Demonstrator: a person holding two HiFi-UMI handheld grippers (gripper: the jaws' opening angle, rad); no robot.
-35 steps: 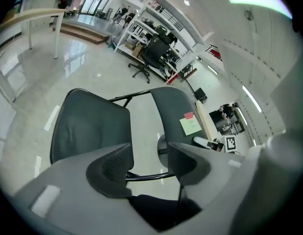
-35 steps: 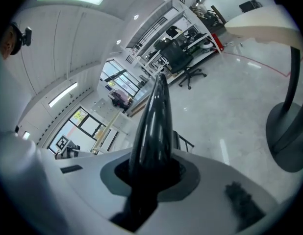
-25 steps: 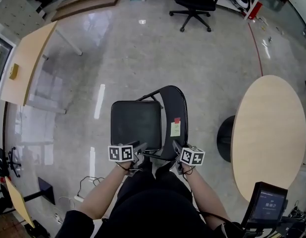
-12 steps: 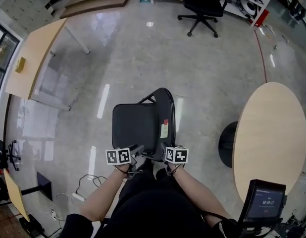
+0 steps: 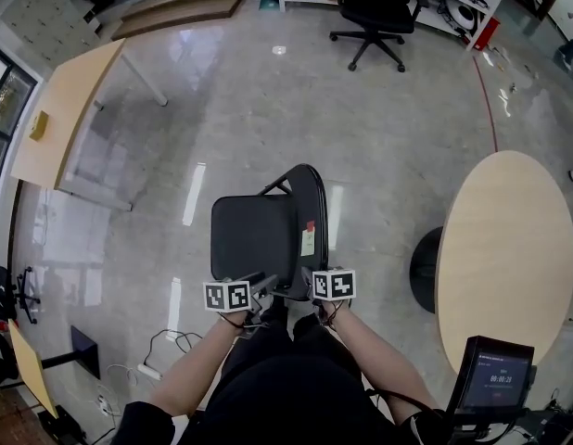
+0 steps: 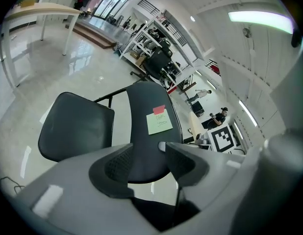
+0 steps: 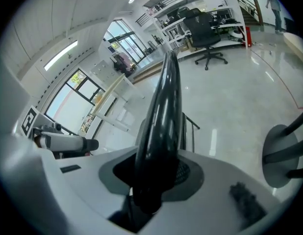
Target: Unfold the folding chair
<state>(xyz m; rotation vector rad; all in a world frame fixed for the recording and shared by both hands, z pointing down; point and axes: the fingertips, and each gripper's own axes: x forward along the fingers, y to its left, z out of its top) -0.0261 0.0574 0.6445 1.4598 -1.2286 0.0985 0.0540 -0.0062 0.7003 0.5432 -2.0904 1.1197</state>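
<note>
Black backrest (image 7: 164,106) stands edge-on between my right claw's (image 7: 152,177) jaws, which just eased open. Left claw (image 6: 147,161) half open, holding nothing.

Illegibly small writing on chair's (image 6: 141,104) sticky note (image 6: 159,123)

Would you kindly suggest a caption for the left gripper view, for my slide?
Left gripper, jaws apart, facing the folding chair's backrest with green and red sticky notes; seat at left.
</note>
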